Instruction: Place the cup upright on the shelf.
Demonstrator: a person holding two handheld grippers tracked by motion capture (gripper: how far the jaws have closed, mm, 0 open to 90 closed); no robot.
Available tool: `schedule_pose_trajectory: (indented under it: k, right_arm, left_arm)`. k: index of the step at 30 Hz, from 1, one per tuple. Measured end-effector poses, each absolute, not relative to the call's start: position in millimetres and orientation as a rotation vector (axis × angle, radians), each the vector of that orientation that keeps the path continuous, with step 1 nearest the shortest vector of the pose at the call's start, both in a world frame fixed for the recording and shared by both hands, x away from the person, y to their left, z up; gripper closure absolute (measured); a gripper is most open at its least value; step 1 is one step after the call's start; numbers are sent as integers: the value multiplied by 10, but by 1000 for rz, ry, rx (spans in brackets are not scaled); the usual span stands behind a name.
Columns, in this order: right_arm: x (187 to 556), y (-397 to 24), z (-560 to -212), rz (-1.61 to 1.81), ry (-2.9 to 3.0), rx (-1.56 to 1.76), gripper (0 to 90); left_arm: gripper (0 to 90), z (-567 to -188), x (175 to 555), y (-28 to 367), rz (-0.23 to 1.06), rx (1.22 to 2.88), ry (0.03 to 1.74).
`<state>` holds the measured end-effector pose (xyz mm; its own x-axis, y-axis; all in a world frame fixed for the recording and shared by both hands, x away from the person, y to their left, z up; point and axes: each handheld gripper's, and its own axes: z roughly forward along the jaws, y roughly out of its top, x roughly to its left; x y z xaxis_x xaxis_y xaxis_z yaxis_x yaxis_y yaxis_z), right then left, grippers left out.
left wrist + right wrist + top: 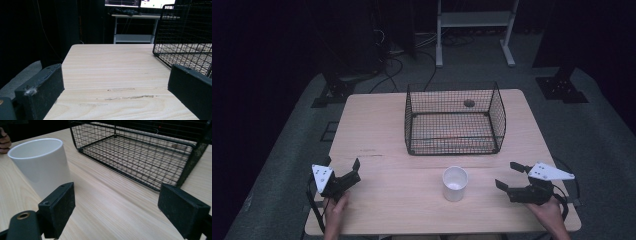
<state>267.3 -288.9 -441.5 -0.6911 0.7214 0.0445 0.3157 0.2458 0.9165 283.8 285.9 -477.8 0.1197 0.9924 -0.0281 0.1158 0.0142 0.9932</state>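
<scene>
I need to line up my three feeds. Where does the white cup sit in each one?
High view: the white cup stands upright at the near middle of the table, in front of the wire basket.
Left gripper view: not in it.
Right gripper view: the cup is at the upper left, behind one jaw.
Shared landmark: the wire basket.

Between my tongs only the white cup [455, 183] stands on bare table [377, 135]; the wire basket [455, 119] blocks the far middle.
</scene>
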Motion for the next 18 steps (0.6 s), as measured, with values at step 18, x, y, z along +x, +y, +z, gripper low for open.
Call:
schedule_pose_trajectory:
  k: [18]
  right_arm:
    - [2661, -2567, -4308, 1461, 2223, 834, 132]
  left_arm:
    - [0, -4778, 2837, 2858, 1046, 1332, 1209]
